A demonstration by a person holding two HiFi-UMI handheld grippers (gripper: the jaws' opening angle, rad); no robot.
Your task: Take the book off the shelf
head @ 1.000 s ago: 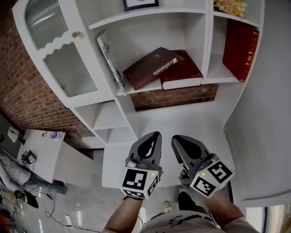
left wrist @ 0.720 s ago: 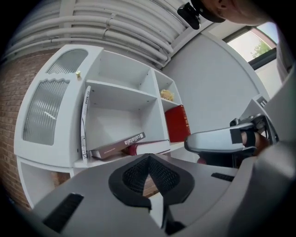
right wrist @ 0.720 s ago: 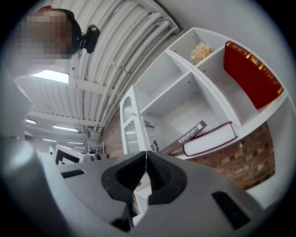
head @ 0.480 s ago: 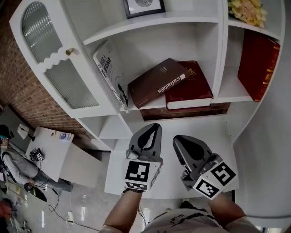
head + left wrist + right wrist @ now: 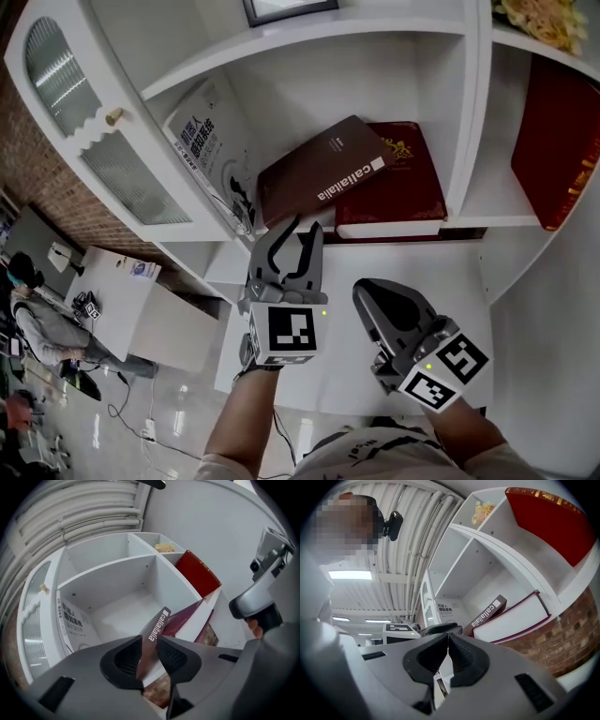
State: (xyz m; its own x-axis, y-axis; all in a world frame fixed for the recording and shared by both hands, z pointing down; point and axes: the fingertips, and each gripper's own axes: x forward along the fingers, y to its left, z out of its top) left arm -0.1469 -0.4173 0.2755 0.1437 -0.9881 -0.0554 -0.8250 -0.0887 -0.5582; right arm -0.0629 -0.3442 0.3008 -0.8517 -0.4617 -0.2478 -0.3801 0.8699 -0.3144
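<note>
A brown book (image 5: 319, 173) leans slanted on a flat dark red book (image 5: 403, 183) in the middle compartment of the white shelf (image 5: 309, 37). My left gripper (image 5: 298, 231) is raised just below the brown book's lower edge, and its jaws are opening. In the left gripper view the brown book's (image 5: 157, 625) spine lines up with the gap of that gripper (image 5: 150, 643), but the pads do not press on it. My right gripper (image 5: 367, 291) hangs lower and to the right, shut and empty; in the right gripper view its jaws (image 5: 447, 637) meet.
A white book (image 5: 206, 150) leans against the compartment's left wall. A tall red book (image 5: 558, 141) stands in the right compartment. A glass cabinet door (image 5: 103, 141) is at left. Far below left are a white table (image 5: 122, 300) and a person (image 5: 37, 319).
The left gripper has risen toward the brown book's lower edge and its jaws have parted. The shelf looks nearer. The right gripper has stayed about where it was, shut.
</note>
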